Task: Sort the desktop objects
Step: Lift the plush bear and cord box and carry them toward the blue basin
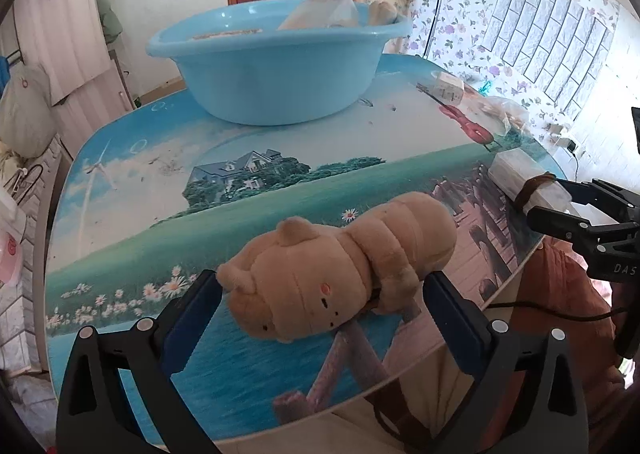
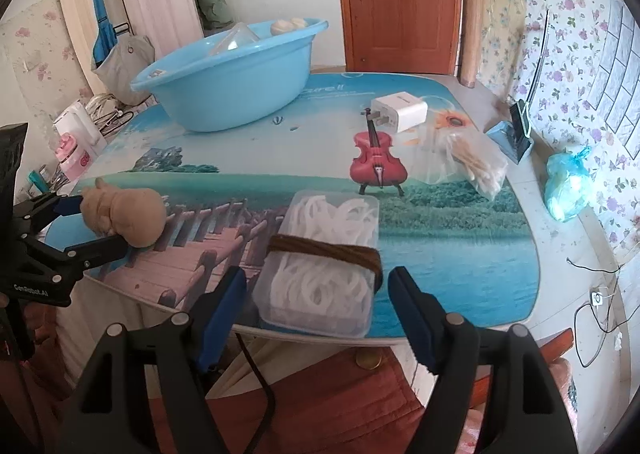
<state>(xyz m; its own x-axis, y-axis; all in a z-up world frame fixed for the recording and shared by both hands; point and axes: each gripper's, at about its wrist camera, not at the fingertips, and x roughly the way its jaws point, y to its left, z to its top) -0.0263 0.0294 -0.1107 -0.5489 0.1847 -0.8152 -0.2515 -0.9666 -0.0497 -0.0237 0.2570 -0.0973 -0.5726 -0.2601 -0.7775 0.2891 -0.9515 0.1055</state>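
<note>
Both of my grippers sit at the near edge of the tabletop [image 2: 460,254], which carries a printed landscape scene.

Left gripper [image 1: 320,290]: spread wide on either side of the tan plush toy [image 1: 340,266]. The toy lies on its side at the near edge, head toward the left finger. An ear is at the left pad and the body is close to the right pad; I cannot tell whether either pad actually touches. No squeeze visible in the plush.

Right gripper [image 2: 316,310]: also spread wide, fingers flanking the near end of the clear plastic box [image 2: 324,258]. Box holds white coiled material and is wrapped across its middle with a brown band [image 2: 332,252]. It lies flat, near end slightly overhanging the tabletop edge. Visible gaps between pads and box on both sides.

Far left of the tabletop: light blue basin [image 1: 276,70], already holding a clear bag and some tan rounded items.

Far right: white charger plug [image 2: 398,112], then a clear bag of pale sticks [image 2: 476,164] just nearer than it, both loose on the surface and well apart from the basin.
</note>
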